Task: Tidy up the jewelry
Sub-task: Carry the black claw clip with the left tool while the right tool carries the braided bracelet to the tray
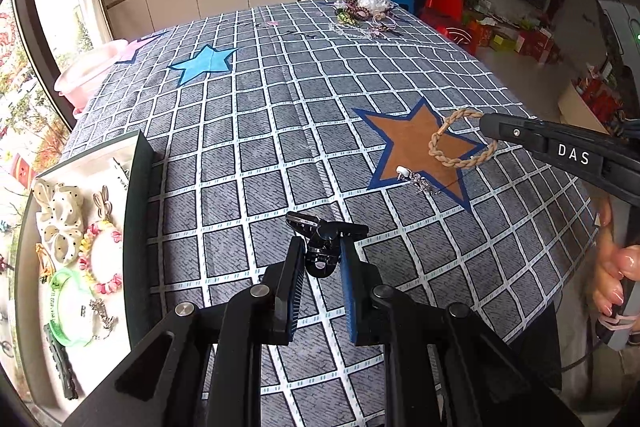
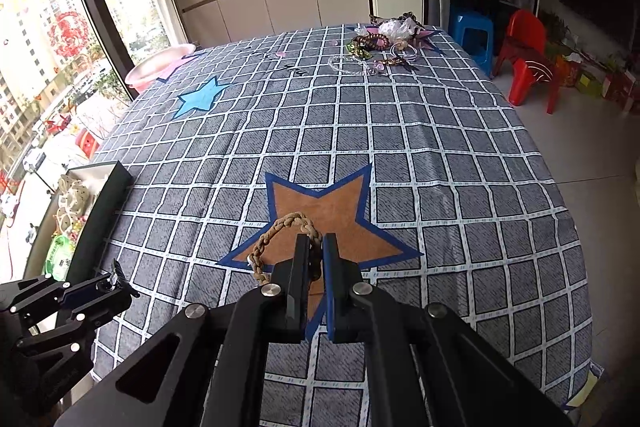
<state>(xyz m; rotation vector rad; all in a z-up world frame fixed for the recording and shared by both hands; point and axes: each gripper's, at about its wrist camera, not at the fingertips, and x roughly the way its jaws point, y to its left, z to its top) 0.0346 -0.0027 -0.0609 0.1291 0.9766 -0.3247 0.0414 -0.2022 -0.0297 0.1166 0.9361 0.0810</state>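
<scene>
My left gripper [image 1: 320, 247] is shut on a black hair clip [image 1: 326, 241] and holds it above the checked tablecloth, just right of the open jewelry box [image 1: 138, 171]. The box holds a dotted scrunchie [image 1: 60, 223], a pink bead bracelet [image 1: 102, 257] and a green bangle [image 1: 66, 307]. My right gripper [image 2: 316, 247] is shut on a braided tan rope bracelet [image 2: 280, 227], over the brown star [image 2: 332, 207]; it also shows in the left wrist view [image 1: 460, 139]. A small silver chain piece with a white bead [image 1: 416, 179] lies on the star.
A heap of more jewelry [image 2: 384, 41] lies at the table's far end. A pink basin [image 2: 160, 67] stands at the far left edge. A blue stool [image 2: 472, 35] and red chair [image 2: 528, 59] stand on the floor to the right.
</scene>
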